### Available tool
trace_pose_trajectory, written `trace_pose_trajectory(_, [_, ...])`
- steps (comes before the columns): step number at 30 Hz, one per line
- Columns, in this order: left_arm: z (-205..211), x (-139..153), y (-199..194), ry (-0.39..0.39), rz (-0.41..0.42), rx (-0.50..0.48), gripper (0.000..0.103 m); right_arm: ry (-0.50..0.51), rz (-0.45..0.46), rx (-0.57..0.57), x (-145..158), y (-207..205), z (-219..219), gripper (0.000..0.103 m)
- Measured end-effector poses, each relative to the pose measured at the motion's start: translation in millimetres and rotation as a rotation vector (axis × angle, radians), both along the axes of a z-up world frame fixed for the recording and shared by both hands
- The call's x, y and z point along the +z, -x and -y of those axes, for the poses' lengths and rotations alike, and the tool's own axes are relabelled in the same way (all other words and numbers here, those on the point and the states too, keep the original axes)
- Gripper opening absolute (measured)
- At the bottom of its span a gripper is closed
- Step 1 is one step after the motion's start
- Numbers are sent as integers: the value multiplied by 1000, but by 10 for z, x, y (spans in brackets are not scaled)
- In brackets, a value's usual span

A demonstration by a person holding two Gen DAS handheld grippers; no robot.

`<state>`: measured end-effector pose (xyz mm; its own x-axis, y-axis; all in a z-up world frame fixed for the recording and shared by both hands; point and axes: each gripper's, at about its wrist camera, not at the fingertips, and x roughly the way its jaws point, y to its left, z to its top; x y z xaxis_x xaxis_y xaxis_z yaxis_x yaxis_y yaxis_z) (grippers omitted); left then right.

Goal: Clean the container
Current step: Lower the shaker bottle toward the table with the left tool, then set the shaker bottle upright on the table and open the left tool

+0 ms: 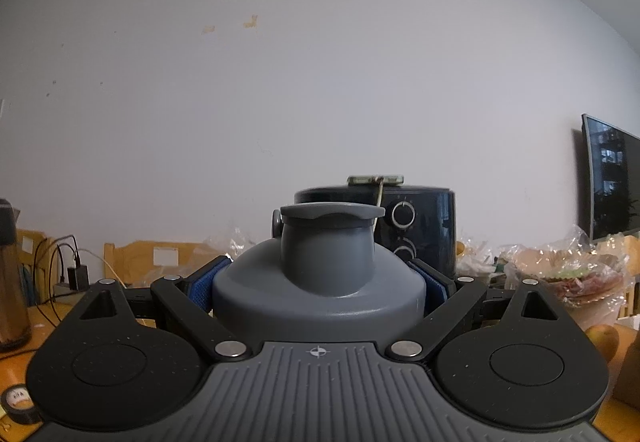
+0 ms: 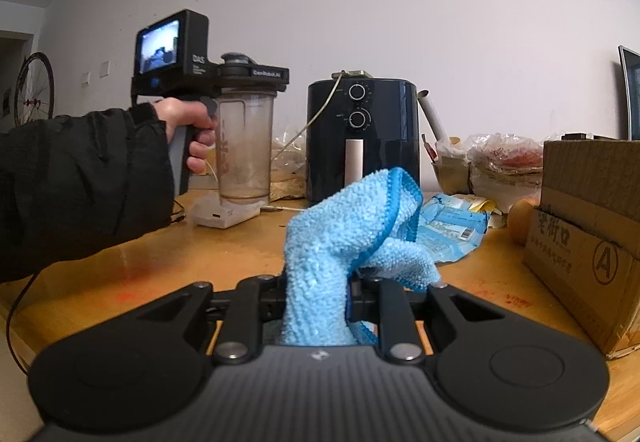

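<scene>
The left gripper's blue-padded fingers are clamped on the grey lid of the container, a cloudy clear bottle hanging upright below them, clear of the wooden table. The right gripper is closed on a light-blue cloth, which bunches up between and ahead of its fingers. A dark air fryer stands beyond both grippers.
</scene>
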<state>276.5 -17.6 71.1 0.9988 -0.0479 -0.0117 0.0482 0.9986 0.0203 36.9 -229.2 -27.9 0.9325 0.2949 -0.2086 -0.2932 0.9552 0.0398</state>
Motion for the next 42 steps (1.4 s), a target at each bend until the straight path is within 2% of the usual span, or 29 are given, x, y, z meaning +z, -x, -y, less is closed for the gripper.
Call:
trace_pose_trajectory(20, [-68, -443, -313, -5, -39, 5, 95, -11, -13, 12, -44, -72, 12, 18])
trace_pose_trajectory(42, [-60, -498, -354, -4, -43, 0, 95, -28, -20, 22, -68, -68, 21, 18])
